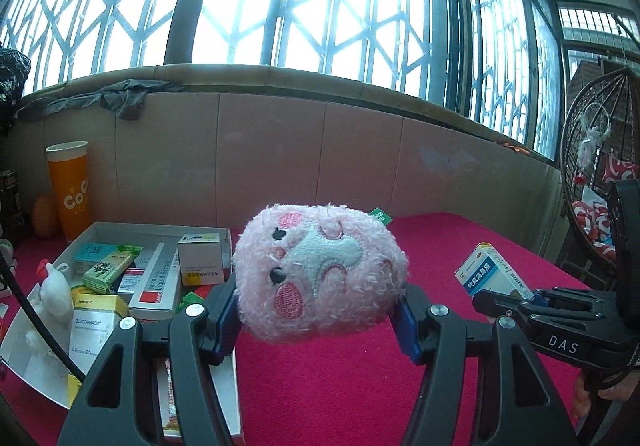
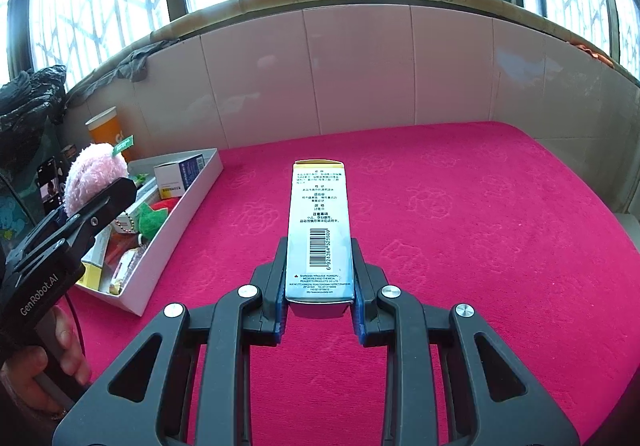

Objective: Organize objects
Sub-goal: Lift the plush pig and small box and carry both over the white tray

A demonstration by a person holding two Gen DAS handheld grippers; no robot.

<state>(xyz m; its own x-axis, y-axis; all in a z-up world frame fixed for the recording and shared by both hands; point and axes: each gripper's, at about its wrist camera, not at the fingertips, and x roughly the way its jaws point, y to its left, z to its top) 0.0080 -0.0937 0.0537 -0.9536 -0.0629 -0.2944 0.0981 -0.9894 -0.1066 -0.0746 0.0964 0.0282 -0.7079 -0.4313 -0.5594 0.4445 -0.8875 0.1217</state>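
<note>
My left gripper (image 1: pixel 318 310) is shut on a fluffy pink plush toy (image 1: pixel 320 270) with an embroidered face, held above the red cloth. The same pink plush toy (image 2: pixel 94 176) shows at the left of the right wrist view, over the white tray (image 2: pixel 176 206). My right gripper (image 2: pixel 319 274) is shut on a long light-blue medicine box (image 2: pixel 319 230) with a barcode, lifted off the cloth. That medicine box (image 1: pixel 492 274) appears at the right of the left wrist view, held by the right gripper's fingers (image 1: pixel 504 302).
The white tray (image 1: pixel 96 230) at left holds several medicine boxes, a white plush chicken (image 1: pixel 52 286) and a red-green toy (image 2: pixel 154 216). An orange paper cup (image 1: pixel 72 190) stands behind it. A tiled wall (image 2: pixel 360 74) borders the red cloth (image 2: pixel 460 226). A wicker hanging chair (image 1: pixel 600 174) stands right.
</note>
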